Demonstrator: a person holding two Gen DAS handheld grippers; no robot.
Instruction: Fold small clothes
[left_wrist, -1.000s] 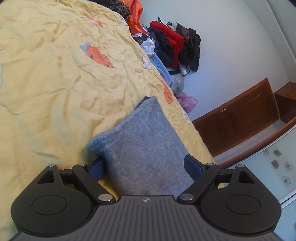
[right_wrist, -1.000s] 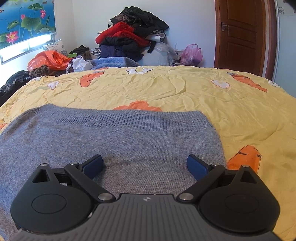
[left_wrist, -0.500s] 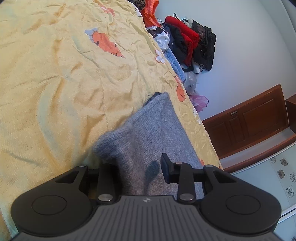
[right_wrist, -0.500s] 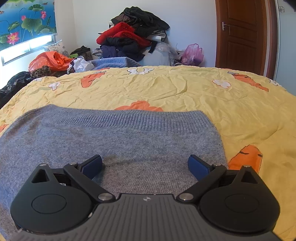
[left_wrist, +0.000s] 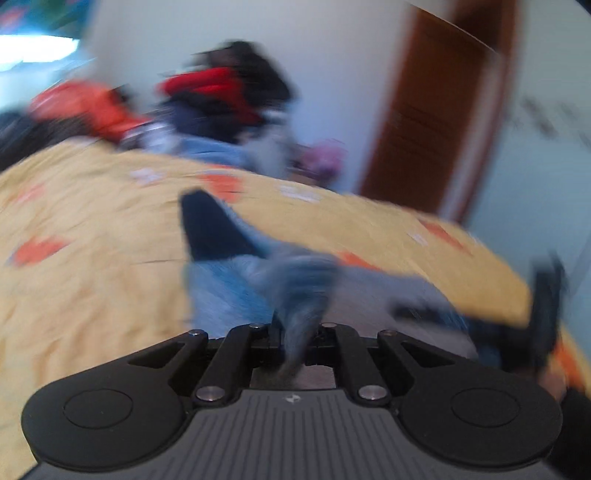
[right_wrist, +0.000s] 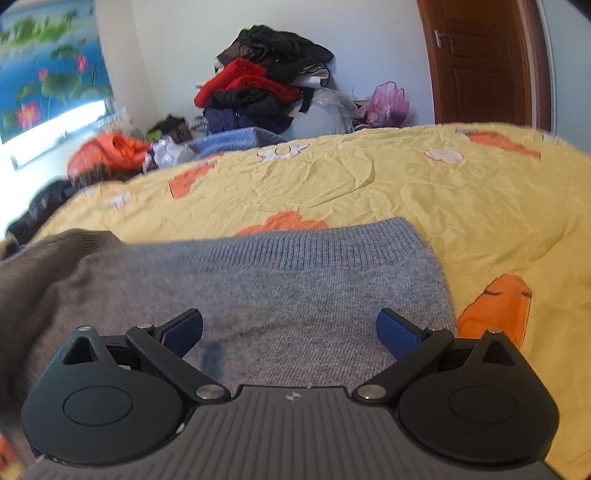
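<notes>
A grey knit sweater (right_wrist: 295, 280) lies on the yellow bedcover (right_wrist: 424, 192), ribbed hem toward the far side. My right gripper (right_wrist: 290, 328) hovers open just over its near part, nothing between the blue pads. The sweater's left side (right_wrist: 55, 266) is raised into a fold. The left wrist view is heavily blurred: my left gripper (left_wrist: 295, 332) has its jaws closing tight on a pinched ridge of the grey sweater (left_wrist: 295, 288), which hangs lifted off the bed. A dark blurred shape (left_wrist: 546, 306) shows at that view's right edge.
A pile of red, black and blue clothes (right_wrist: 258, 92) is heaped beyond the bed's far edge, with an orange bundle (right_wrist: 110, 151) to the left and a pink plastic bag (right_wrist: 388, 99) to the right. A brown door (right_wrist: 476, 59) stands at the back right.
The left gripper closed on the sweater's edge, rolled upright and swung up with the cloth. In the right wrist view the sweater's left side has risen. The right gripper barely moved.
</notes>
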